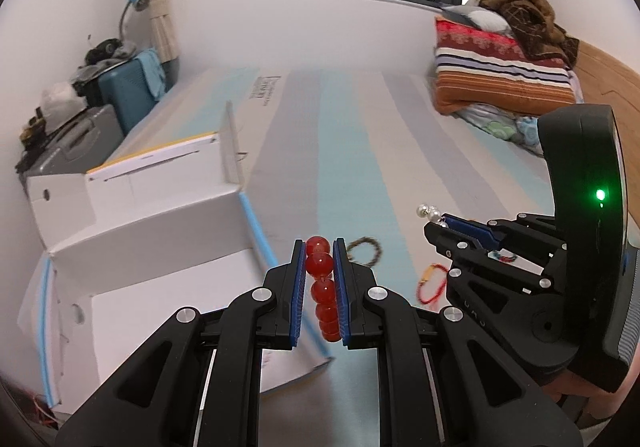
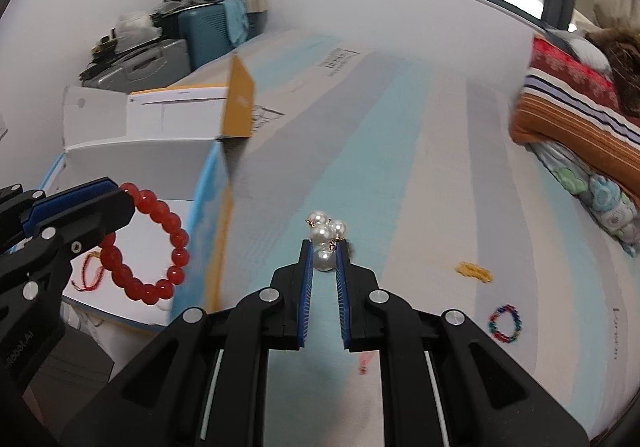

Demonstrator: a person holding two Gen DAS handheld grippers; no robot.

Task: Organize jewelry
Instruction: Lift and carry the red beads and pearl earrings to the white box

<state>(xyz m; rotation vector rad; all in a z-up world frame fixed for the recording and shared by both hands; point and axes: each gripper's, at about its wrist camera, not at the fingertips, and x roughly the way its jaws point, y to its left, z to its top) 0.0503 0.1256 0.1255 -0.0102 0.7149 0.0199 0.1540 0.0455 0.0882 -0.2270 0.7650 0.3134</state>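
Above a striped mattress (image 1: 360, 135), both tongs carry jewelry beside an open white cardboard box (image 1: 160, 215). The left tongs (image 1: 320, 267) are closed on a red bead bracelet (image 1: 322, 287), their blue pads pressing several beads in a row; in the right wrist view the rest of the loop hangs free below the tips, over the box floor, where a thin red string bracelet (image 2: 90, 271) already lies. The right tongs (image 2: 324, 259) are closed on a pearl cluster (image 2: 324, 235), one pearl pinched between the pads and the others standing just beyond the tips.

Still on the mattress: a multicolored bead bracelet (image 2: 505, 323), a small yellow piece (image 2: 474, 272), a brownish bracelet (image 1: 366, 249) and a red cord bracelet (image 1: 431, 285).

Handling, as a judgement: both held pieces look light. The red beads appear hard and glossy, so they may roll or slip between flat pads; gripping across several beads at once, as here, spreads the hold, and the loop itself stays limp and will swing. The pearls seem smooth, round and joined by fine gold links, likely delicate; a hold on a single pearl is least secure, so gentle pressure nearer the cluster's middle would suit better.
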